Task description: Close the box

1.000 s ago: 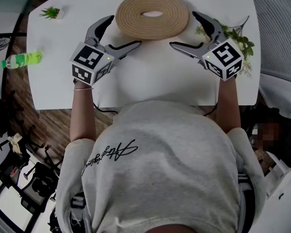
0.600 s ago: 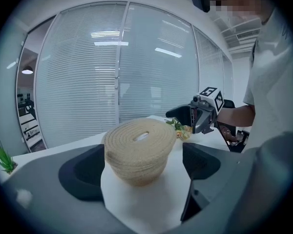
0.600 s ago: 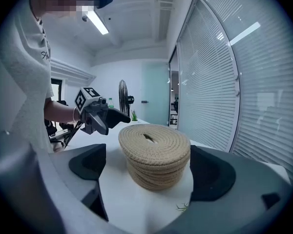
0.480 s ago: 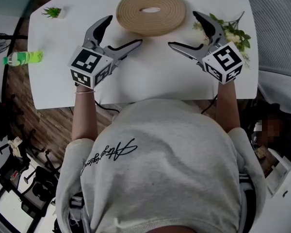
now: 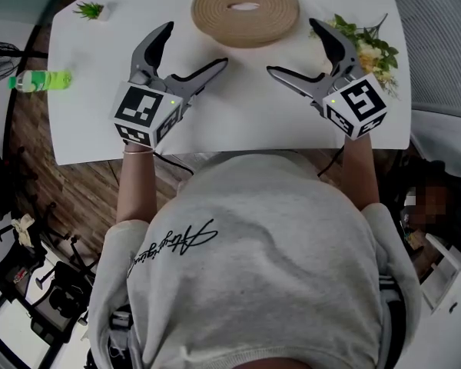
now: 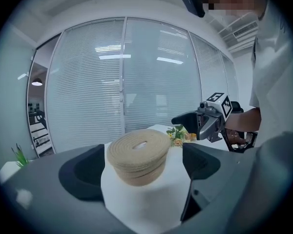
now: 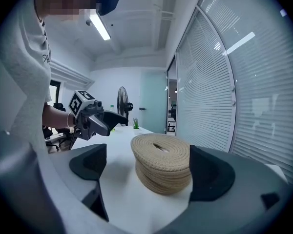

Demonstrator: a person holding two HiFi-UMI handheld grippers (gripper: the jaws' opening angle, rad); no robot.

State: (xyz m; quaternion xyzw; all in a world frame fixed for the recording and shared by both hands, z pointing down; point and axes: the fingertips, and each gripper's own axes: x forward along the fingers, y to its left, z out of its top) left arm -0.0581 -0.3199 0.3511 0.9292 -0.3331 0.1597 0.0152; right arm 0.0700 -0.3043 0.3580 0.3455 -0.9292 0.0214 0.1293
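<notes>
Rope-woven and tan, the box (image 5: 245, 10) sits at 12 o'clock on the white worktop (image 5: 238, 110) in the head view, a round coil with a slot in its top. The left tongs (image 5: 195, 44) hover at its 8 o'clock and the right tongs (image 5: 293, 46) at its 4 o'clock. Both are clear of it, jaws spread wide with nothing in them. Flowers (image 5: 366, 44) lie at the box's 3 o'clock.

In the left gripper view the box stands ahead, framed by the open jaws but untouched. Its flat lid overhangs a narrower body.

The right gripper view shows the lid resting on the body, so the box looks closed or nearly so. It is probably light, a little soft, rough enough to grip and not fragile. The lid's rim at 9 and 3 o'clock looks the best hold
</notes>
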